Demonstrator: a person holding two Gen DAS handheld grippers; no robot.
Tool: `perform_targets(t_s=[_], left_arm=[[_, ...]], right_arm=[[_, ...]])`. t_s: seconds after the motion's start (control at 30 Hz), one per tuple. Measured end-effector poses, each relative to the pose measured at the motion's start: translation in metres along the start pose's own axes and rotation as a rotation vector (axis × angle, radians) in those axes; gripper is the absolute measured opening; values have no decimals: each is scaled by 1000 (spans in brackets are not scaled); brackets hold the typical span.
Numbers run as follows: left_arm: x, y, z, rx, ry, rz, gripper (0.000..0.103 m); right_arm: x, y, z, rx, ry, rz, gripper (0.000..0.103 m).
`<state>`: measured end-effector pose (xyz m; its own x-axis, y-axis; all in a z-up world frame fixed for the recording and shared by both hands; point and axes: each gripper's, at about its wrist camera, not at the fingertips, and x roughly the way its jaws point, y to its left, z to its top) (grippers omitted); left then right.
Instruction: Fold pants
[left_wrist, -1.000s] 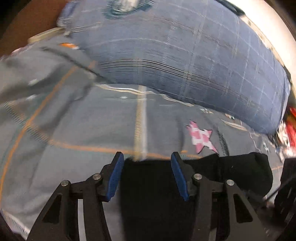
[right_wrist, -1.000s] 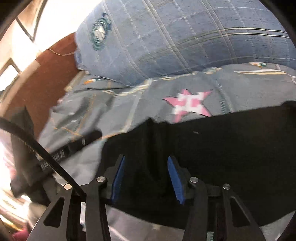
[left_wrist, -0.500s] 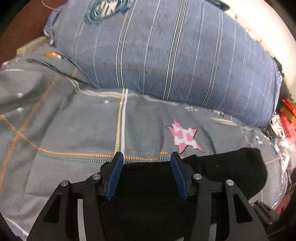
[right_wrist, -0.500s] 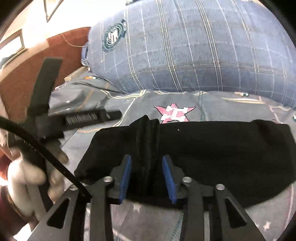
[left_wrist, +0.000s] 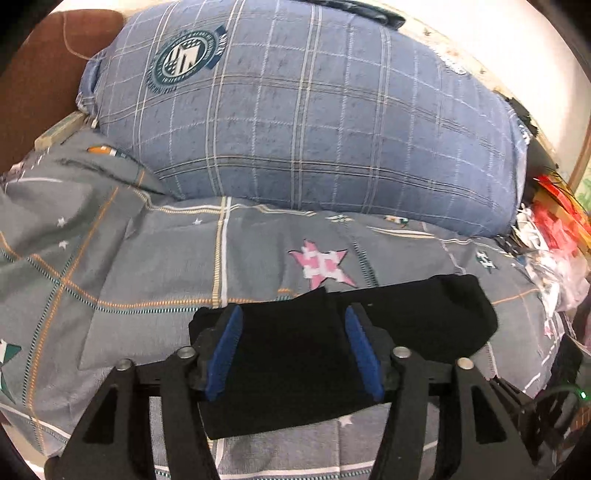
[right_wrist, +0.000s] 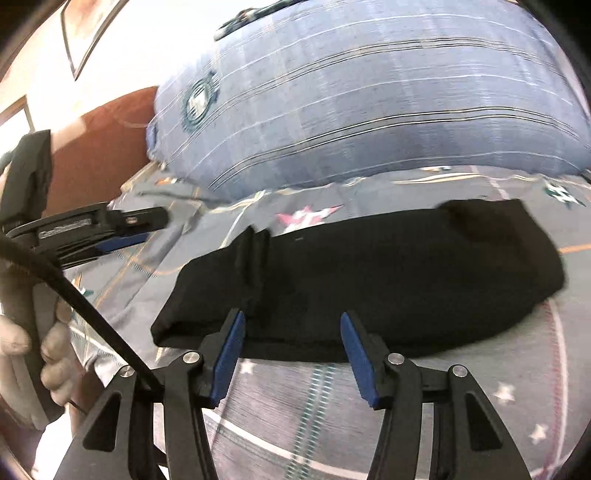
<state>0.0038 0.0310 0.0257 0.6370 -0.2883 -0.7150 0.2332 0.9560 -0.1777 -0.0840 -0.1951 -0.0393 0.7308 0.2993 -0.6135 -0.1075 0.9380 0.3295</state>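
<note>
The black pants (left_wrist: 406, 325) lie folded into a long flat bundle on the grey patterned bedsheet (left_wrist: 147, 266). They also show in the right wrist view (right_wrist: 388, 277), with a raised crease near their left end. My left gripper (left_wrist: 291, 314) is open and empty, hovering above the left part of the bundle. My right gripper (right_wrist: 291, 317) is open and empty, just short of the bundle's near edge. The left gripper also shows from the side in the right wrist view (right_wrist: 147, 225), held by a hand (right_wrist: 48, 362).
A large blue plaid pillow (left_wrist: 314, 122) lies behind the pants, also in the right wrist view (right_wrist: 388, 92). A brown headboard (left_wrist: 33, 77) stands at the far left. Red and white clutter (left_wrist: 554, 229) sits off the bed's right side.
The right gripper's jaws, narrow around the crease half a second ago, have opened wide and pulled back off the pants. The left gripper has drawn back and risen.
</note>
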Motion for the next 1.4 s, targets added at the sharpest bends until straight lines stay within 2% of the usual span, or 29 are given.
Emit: perform_targets(t_s=[0.17,0.33,0.47,0.63,0.73,0.83,0.9,1.0,1.13,1.2,1.23,1.27,1.3,1.33,1.4], left_arm=[[11,2,2,-40,112,-15,65],[19,-18,5,43,134,-45,65],[33,-45,25,104,171,-118,65],[76,-99,47,232,197,-209,65],[111,-138,53,274,254,-276,65],[153,-176,56,304,336,-344,65],[189,-202,58,321,403,-381,65],[232,-236,56,362,497,-426,65],[263,-276,45,454,564,-439,67],[259,-301,36,567,541,-428,70],[256,-310,31,611,545,-425,56],[251,-318,27,651,535,-412,36],[244,-324,24,690,526,-396,4],[237,-324,24,698,514,-406,5],[214,-316,32,677,458,-439,5]], right_arm=[[-17,-32,7,90,-41,-63,59],[-30,-55,0,122,-64,-114,59],[-45,-87,-2,188,-97,-154,59],[-63,-132,-2,296,-147,-222,59],[-62,-153,-1,330,-142,-244,59],[-54,-174,0,399,-124,-194,59],[-45,-189,4,467,-106,-109,59],[-30,-201,11,518,-78,-50,60],[-15,-201,17,501,-75,-43,60],[-9,-195,20,473,-74,-49,61],[-7,-191,21,458,-77,-55,59],[-5,-187,22,443,-72,-59,55],[-4,-187,23,436,-64,-55,31],[-3,-183,24,436,-51,-41,22],[-13,-174,29,425,-74,-34,21]])
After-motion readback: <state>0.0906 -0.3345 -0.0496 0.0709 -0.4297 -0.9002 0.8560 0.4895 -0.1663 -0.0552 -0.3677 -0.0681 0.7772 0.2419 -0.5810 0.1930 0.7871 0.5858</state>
